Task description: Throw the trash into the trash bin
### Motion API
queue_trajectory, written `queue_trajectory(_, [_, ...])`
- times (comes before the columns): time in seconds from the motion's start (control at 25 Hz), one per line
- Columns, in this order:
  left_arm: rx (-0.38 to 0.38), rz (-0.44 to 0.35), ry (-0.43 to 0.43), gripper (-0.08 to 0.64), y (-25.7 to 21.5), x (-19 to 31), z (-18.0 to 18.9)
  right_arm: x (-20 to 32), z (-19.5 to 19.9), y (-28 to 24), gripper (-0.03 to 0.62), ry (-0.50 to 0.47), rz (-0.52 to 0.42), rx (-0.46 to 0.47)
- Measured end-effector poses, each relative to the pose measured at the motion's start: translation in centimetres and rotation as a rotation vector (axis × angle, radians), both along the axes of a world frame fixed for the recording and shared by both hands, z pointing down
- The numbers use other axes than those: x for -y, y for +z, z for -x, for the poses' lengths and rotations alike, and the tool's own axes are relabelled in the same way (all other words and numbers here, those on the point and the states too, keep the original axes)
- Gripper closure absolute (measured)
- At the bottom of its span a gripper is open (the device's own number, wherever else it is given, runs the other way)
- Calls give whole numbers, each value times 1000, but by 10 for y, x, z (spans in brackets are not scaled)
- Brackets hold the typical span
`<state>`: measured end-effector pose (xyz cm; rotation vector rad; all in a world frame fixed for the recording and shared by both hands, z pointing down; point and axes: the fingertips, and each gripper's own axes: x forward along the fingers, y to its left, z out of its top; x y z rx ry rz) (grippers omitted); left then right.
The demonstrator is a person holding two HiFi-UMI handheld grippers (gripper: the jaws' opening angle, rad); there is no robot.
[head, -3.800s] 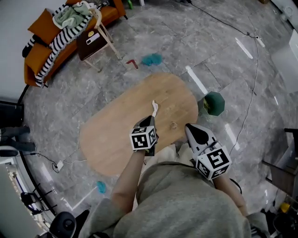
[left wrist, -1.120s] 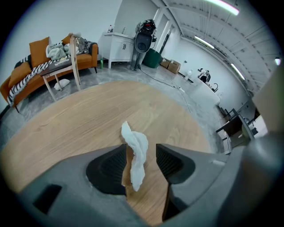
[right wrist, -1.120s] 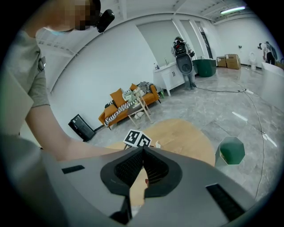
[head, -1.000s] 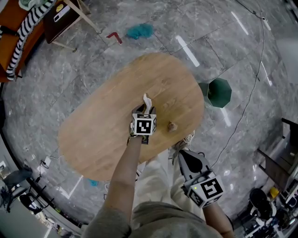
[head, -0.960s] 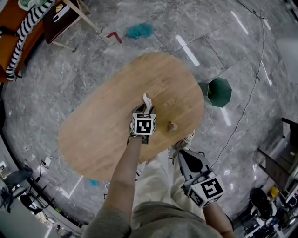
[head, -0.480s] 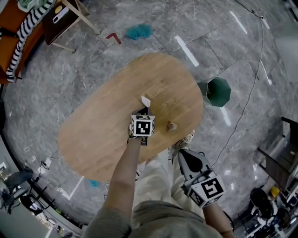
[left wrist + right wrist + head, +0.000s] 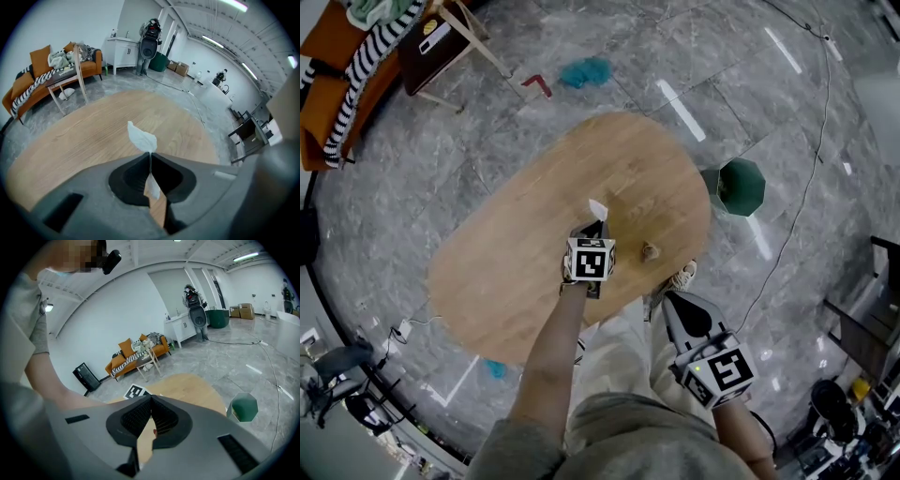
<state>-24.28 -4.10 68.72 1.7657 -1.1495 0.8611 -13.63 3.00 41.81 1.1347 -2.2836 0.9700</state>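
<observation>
My left gripper [image 7: 150, 157] has just been closing and now pinches a white paper scrap [image 7: 140, 137], which sticks out beyond its tips, over the wooden table [image 7: 516, 272]. Just to its right a small brown crumpled piece [image 7: 650, 251] lies on the tabletop. Farther right, past the table's edge, the green trash bin [image 7: 741, 186] stands on the floor. My right gripper [image 7: 151, 401], jaws together on nothing, hangs off the table's near edge.

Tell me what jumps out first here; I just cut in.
The left gripper, jaws just closed, pinches a white paper scrap over the oval wooden table. A green trash bin stands on the floor beside the table's right edge, and a small brown scrap lies on the table.
</observation>
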Motion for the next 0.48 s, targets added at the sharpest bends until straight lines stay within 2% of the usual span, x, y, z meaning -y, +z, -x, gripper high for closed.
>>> queue_trajectory(0.48, [-22,-13,12,538,-55,-13,-3,1,8,-31,584,-43,-71,-5])
